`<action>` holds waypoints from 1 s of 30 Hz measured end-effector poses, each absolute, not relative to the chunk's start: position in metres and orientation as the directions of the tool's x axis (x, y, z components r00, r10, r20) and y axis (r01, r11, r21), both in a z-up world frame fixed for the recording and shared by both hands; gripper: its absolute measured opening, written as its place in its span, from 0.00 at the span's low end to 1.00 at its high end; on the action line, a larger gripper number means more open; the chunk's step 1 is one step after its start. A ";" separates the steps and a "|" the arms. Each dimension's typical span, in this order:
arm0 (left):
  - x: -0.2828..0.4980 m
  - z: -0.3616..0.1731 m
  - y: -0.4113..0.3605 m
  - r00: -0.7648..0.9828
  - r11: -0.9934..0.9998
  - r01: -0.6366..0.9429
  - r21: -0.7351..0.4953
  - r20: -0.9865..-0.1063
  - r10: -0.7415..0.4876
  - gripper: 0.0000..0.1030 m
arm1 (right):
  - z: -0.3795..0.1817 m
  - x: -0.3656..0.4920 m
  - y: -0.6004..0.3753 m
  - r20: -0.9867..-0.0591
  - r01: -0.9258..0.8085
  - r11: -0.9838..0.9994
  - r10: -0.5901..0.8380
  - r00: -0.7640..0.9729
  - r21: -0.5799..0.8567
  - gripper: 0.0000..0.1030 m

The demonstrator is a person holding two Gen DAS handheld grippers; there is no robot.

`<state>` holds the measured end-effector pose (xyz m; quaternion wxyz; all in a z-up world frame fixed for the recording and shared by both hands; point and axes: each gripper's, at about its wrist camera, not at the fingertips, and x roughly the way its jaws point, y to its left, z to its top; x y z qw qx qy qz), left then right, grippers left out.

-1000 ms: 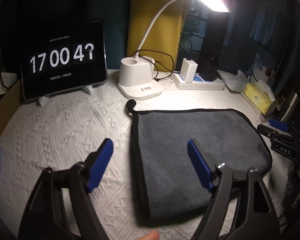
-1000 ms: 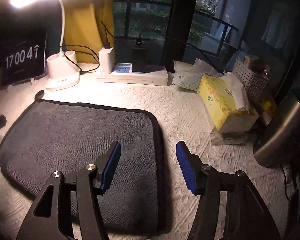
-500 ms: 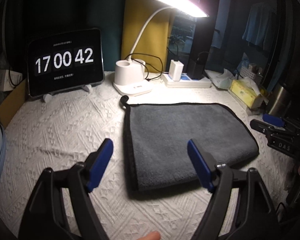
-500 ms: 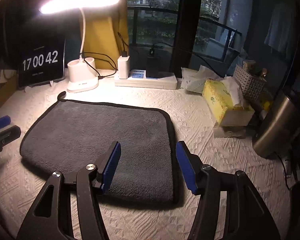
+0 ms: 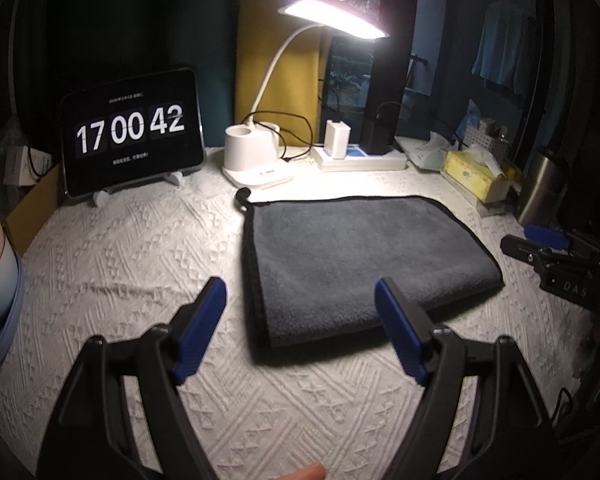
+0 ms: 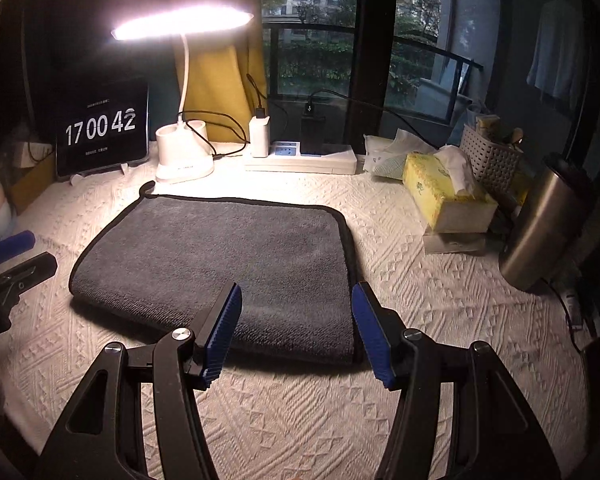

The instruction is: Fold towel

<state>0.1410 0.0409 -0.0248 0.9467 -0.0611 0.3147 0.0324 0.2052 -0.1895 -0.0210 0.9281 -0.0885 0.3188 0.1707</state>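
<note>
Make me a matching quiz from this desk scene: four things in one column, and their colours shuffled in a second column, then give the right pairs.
Things:
1. towel
2. tissue box
3. desk lamp
4. tumbler

Colours:
A. white
B. silver metal
C. dark grey with black edging
D. yellow

Pairs: 1-C, 2-D, 3-A, 4-B

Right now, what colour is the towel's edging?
Black edging round a dark grey towel; clearest in the right wrist view.

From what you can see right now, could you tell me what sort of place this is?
Probably a desk by a window in a home: a lit desk lamp, a tablet clock and a tissue box surround the grey towel.
</note>
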 end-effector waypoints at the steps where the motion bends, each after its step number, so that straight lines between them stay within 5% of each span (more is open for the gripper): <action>1: 0.139 -0.025 0.041 0.801 0.990 -0.099 -0.100 -0.598 0.020 0.76 | -0.021 0.203 -0.191 -0.621 -0.373 0.927 0.263 0.738 -0.051 0.59; 30: 0.065 -0.030 -0.003 0.885 0.995 0.002 -0.099 -0.464 -0.048 0.76 | -0.031 0.122 -0.212 -0.529 -0.389 0.917 0.289 0.798 -0.086 0.59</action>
